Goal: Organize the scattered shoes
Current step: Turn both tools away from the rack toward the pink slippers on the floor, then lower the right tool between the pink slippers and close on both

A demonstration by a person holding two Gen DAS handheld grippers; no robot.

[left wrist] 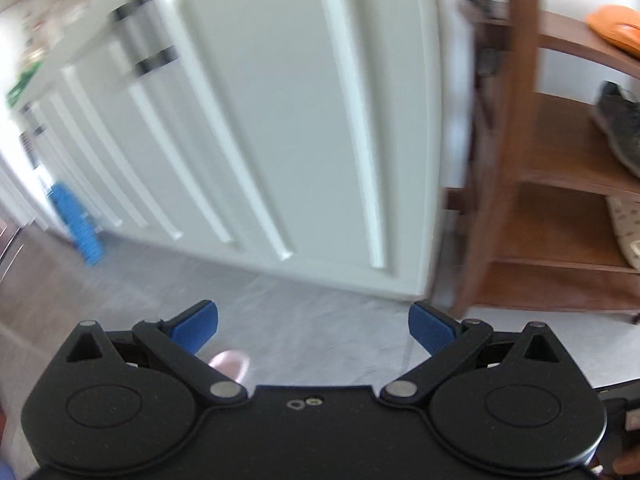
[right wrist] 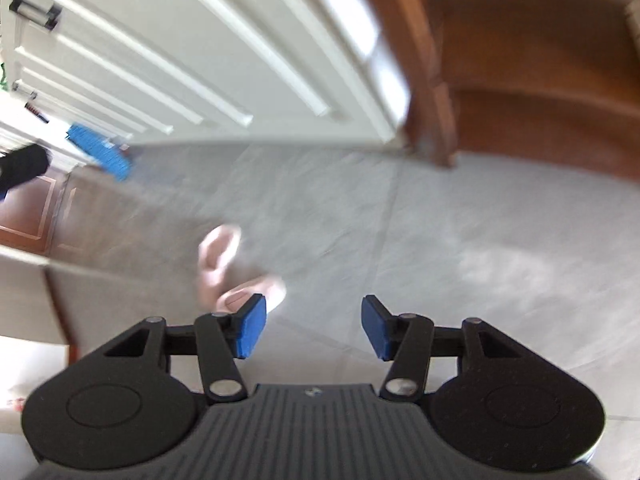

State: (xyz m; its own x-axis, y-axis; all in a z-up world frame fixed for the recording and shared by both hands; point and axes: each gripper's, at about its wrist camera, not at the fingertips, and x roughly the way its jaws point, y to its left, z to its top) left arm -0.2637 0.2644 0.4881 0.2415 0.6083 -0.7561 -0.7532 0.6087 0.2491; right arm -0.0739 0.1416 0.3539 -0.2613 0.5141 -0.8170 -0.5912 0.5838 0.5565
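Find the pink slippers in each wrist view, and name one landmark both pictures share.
Left wrist view: only one pink slipper shows, low and left of centre, mostly hidden behind the gripper's left finger linkage.
Right wrist view: both pink slippers lie on the grey floor, left of centre, just beyond the left blue pad.
Shared landmark: the blue brush-like object at the white cabinet's base.

A grey tiled floor carries a pair of pale pink slippers, lying close together. Beside the white cabinet stands a brown wooden shoe rack: an orange shoe on its top shelf, a dark sneaker below, a pale patterned shoe lower still.
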